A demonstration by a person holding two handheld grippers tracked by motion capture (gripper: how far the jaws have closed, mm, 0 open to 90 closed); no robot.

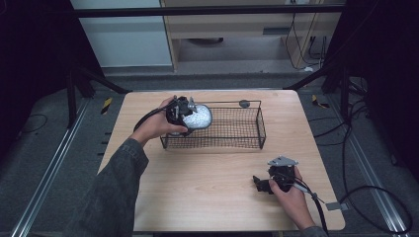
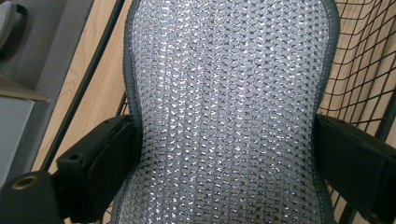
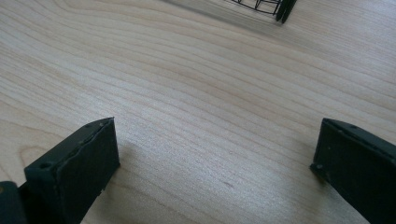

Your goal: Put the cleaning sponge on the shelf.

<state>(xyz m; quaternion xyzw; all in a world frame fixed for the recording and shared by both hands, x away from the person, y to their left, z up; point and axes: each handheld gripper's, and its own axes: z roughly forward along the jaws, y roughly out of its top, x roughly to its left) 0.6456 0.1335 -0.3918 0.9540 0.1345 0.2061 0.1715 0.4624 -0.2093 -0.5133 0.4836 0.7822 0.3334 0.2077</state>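
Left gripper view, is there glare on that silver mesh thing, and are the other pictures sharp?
Left gripper view: bright glints speckle the mesh pad, sharp enough to show its weave. Right gripper view: the table is evenly lit and its grain crisp. High view: dim, dark surroundings, and the wire basket looks soft.

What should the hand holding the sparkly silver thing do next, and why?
Probably lower it a little further into the wire basket and then open. The left gripper is shut on the silver mesh pad, both jaws pressing its sides, and the pad sits over the basket's left end, seemingly above its floor. The right gripper rests open on the wooden table, holding nothing.
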